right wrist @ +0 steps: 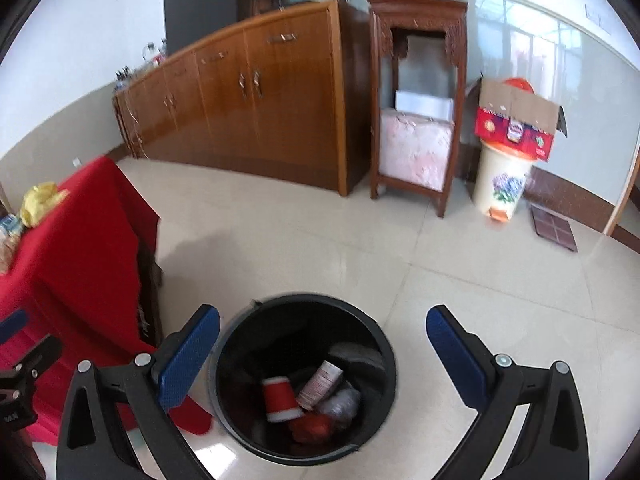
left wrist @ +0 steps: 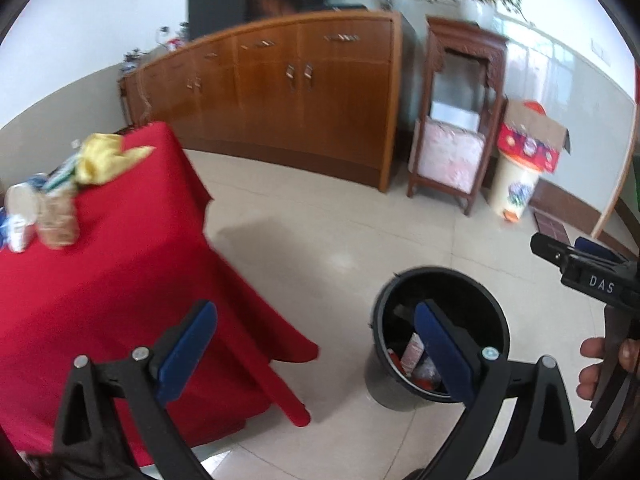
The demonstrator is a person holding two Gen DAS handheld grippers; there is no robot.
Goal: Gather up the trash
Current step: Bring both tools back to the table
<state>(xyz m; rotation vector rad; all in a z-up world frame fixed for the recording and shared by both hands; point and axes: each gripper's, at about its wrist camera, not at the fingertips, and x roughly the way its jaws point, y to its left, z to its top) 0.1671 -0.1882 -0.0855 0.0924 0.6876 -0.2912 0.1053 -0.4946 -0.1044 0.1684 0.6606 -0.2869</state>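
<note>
A round black plastic bin stands on glossy pale floor tiles, beside a table draped in red cloth. Inside lie a red paper cup, a cylindrical labelled cup and crumpled clear plastic. The left gripper and right gripper each hold their blue textured pads wide apart, empty, above the bin.

You have a black trash bin holding a red paper cup, on cream floor tiles. Your grippers' pads are blue. The tablecloth is red, with a yellow bag on it; the cream pail bears purple flowers.
</note>
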